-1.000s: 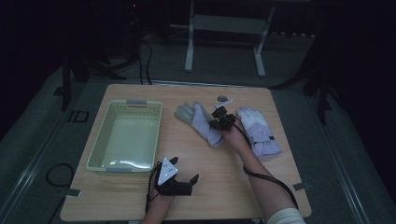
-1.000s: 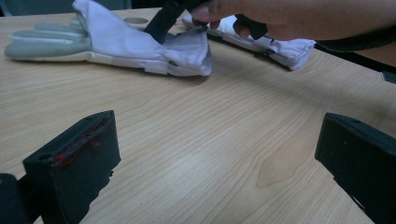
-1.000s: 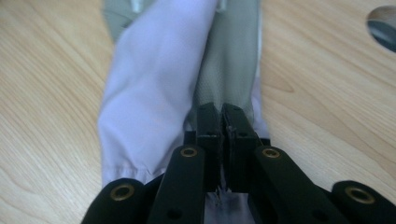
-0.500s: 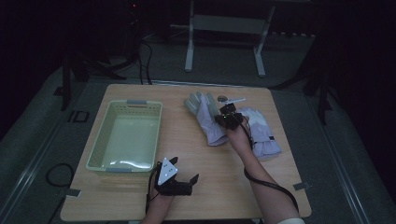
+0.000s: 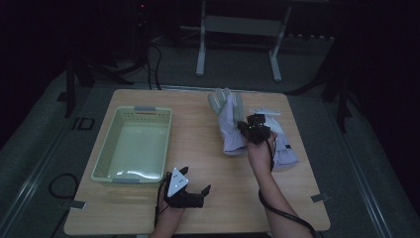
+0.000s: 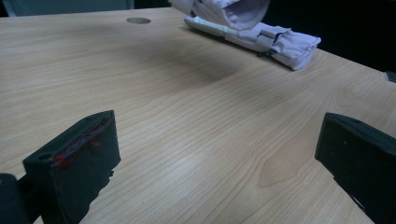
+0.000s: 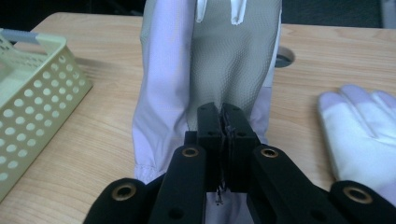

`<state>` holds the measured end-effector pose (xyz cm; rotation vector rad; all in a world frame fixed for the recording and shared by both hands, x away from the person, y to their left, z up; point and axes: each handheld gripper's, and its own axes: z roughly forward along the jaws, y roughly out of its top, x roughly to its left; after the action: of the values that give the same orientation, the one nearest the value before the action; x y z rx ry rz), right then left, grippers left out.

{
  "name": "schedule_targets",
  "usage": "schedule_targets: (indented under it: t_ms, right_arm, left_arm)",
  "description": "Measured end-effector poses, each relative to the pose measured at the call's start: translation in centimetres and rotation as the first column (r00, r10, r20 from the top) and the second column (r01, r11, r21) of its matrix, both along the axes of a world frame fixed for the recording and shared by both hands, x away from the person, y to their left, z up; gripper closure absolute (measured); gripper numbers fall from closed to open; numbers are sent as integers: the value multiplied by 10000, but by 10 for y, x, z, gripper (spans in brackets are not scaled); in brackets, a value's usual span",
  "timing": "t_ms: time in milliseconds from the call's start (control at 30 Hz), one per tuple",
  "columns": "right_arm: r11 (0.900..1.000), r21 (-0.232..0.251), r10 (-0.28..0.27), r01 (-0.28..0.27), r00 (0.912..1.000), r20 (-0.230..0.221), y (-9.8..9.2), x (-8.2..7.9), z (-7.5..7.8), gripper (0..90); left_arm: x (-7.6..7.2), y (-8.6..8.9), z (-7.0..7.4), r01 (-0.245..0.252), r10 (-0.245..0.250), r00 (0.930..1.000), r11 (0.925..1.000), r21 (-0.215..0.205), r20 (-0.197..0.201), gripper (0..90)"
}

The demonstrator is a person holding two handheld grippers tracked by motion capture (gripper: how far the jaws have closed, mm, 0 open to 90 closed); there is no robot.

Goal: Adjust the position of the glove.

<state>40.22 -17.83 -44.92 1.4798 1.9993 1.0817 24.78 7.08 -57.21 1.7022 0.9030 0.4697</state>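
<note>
- dim room, dark walls
- grey floor [image 5: 44, 148] around a light wooden tabletop [image 5: 198, 139]
- white metal stand [image 5: 237, 29] behind it
- black cables [image 5: 153, 54] on the floor

Two gloves: one glove [image 5: 229, 123] is pinched in a gripper, the second glove [image 5: 283, 144] lies on the table [image 5: 208, 163]. One basket [image 5: 132, 145]. Two grippers: left gripper [image 5: 194, 194] and right gripper [image 5: 246, 130]

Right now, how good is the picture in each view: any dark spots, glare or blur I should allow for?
High view: dim overall, the room beyond the table nearly black, a pale sheen in the basket. Left gripper view: bright and sharp, soft shadow on the wood under the raised glove. Right gripper view: well lit, the right hand-held gripper slightly soft up close.
</note>
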Motion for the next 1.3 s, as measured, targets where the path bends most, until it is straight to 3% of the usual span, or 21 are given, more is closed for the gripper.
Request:
schedule_targets:
  t_ms: [133,200,267,467,567,800,1000,1167,1300]
  right_arm:
    - [9992,306,-276,272,9995,125,0,-14,0,872]
    - [9951,850,-510,510,9987,-21,-1,-21,-3,872]
    - [9953,784,-565,567,9984,-48,0,-26,-8,872]
    - [9800,1603,-1103,1181,9923,-568,-1,-39,-28,872]
    - [9777,1683,-1134,1256,9903,-799,4,-42,-39,872]
    - [9810,1372,-1202,1375,9845,-1276,10,-39,-61,872]
    - [9854,723,-1412,1543,9770,-1600,14,-34,-84,869]
    - [9860,691,-1387,1517,9764,-1654,13,-33,-89,834]
    - [9899,414,-1280,1357,9800,-1523,13,-33,-86,746]
  left_arm:
    - [0,0,0,-2,2,10000,10000,0,-6,0]
    - [0,0,0,-22,22,10000,10000,-7,-23,0]
    - [0,0,0,-31,31,10000,10000,-10,-17,0]
    - [0,0,0,-21,21,10000,10000,2,-6,0]
    - [0,0,0,-22,22,10000,10000,23,-14,0]
    - [0,0,0,-5,5,10000,10000,-4,-21,0]
    - [0,0,0,10,-10,10000,10000,-18,-35,0]
    - [1,1,0,-2,2,10000,10000,-14,-51,0]
    - [1,1,0,8,-8,10000,10000,-21,-65,0]
